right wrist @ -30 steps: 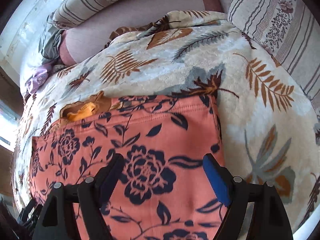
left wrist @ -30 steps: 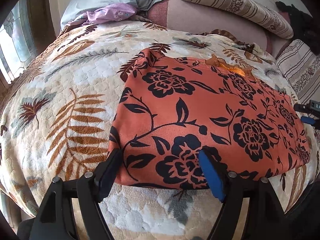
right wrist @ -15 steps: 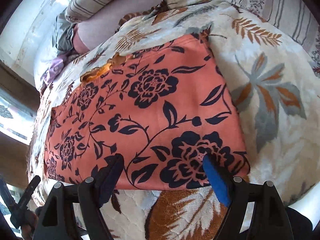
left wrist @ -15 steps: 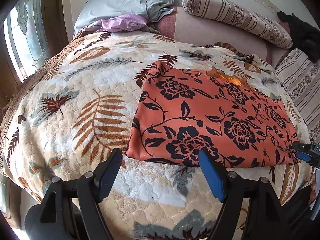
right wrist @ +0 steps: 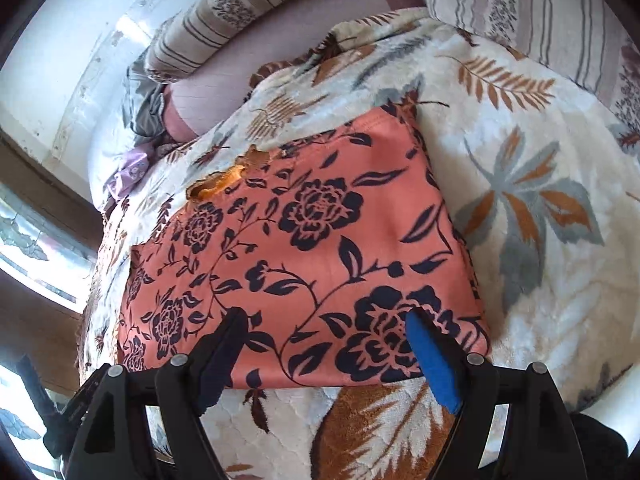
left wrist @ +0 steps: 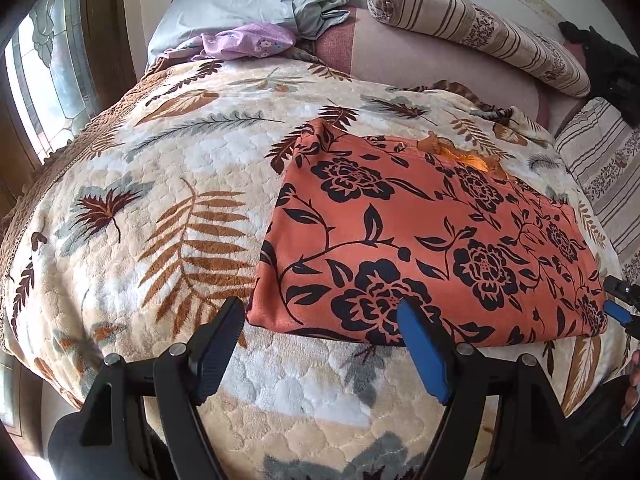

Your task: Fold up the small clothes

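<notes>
On the leaf-patterned blanket (left wrist: 132, 208) the left gripper (left wrist: 322, 336) hangs with its jaws spread wide and gripping nothing, the black finger over bare blanket just off the garment's near left corner, the blue finger over its near edge. Rightward lies the orange floral garment (left wrist: 424, 232), folded into a flat rectangle, its long side running across the bed, black roses and vines printed over it, a frilled orange bit (left wrist: 460, 156) peeking out at the far edge. Over its near right corner the right gripper (right wrist: 326, 338) hovers, jaws likewise released and empty, both fingertips above the cloth near its front edge. Beyond sit striped pillows (left wrist: 480, 32) and a grey pillow (left wrist: 248, 0).
</notes>
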{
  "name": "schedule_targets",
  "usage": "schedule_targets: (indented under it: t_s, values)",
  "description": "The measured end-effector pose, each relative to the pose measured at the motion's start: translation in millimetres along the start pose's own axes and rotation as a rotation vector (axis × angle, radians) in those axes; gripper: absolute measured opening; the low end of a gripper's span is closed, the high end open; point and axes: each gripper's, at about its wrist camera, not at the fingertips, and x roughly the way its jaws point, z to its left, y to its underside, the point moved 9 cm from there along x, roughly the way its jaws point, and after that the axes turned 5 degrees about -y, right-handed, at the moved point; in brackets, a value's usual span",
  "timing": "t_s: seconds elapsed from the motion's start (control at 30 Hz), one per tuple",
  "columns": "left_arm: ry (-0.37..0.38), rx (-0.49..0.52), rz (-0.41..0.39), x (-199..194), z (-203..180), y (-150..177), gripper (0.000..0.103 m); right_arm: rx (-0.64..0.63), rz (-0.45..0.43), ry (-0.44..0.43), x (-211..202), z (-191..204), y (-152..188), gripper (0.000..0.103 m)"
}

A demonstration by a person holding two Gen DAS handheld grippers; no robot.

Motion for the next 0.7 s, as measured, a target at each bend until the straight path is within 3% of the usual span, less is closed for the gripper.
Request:
schedule_targets:
  t_s: [0.1, 0.17, 0.3, 0.4, 0.5, 0.6, 0.63, 0.7]
  values:
    - [-0.042, 0.026, 0.053, 22.4, 2.2, 5.5, 0.079, 0.078, 0.053, 0.051, 20.8, -30.1, 9.3, 0.084]
    - [-0.074, 0.042, 0.112, 37.0, 8.5, 15.1, 0.079, 0.123, 0.013, -0.003, 18.5, -38.3, 10.6, 0.084]
    - [-0.063, -0.037, 0.046, 23.7, 20.5, 7.0, 0.079, 0.073, 0.012, 0.006, 4.4, -21.7, 3.1, 0.084]
    - [-0.049, -0.040, 0.001, 15.8, 17.4, -4.4, 0.079, 0.021, -0.026, -0.020, -4.8, -4.8, -11.5, 0.084]
    - [-0.065, -0.021, 0.025, 26.8, 13.9, -5.4, 0.079, -0.011, -0.043, -0.055, -0.4, 3.3, -21.8, 0.084]
    - [-0.104, 0.034, 0.130, 54.1, 11.7, 7.7, 0.079, 0.062, 0.062, -0.022, 29.6, -19.3, -9.6, 0.084]
    - [-0.097, 0.019, 0.118, 52.8, 12.7, 7.4, 0.079, 0.111, 0.111, -0.003, 39.1, -31.2, -2.4, 0.084]
    - [-0.095, -0.007, 0.097, 45.3, 15.7, 2.4, 0.079, 0.118, 0.082, -0.027, 33.4, -31.3, -8.1, 0.084]
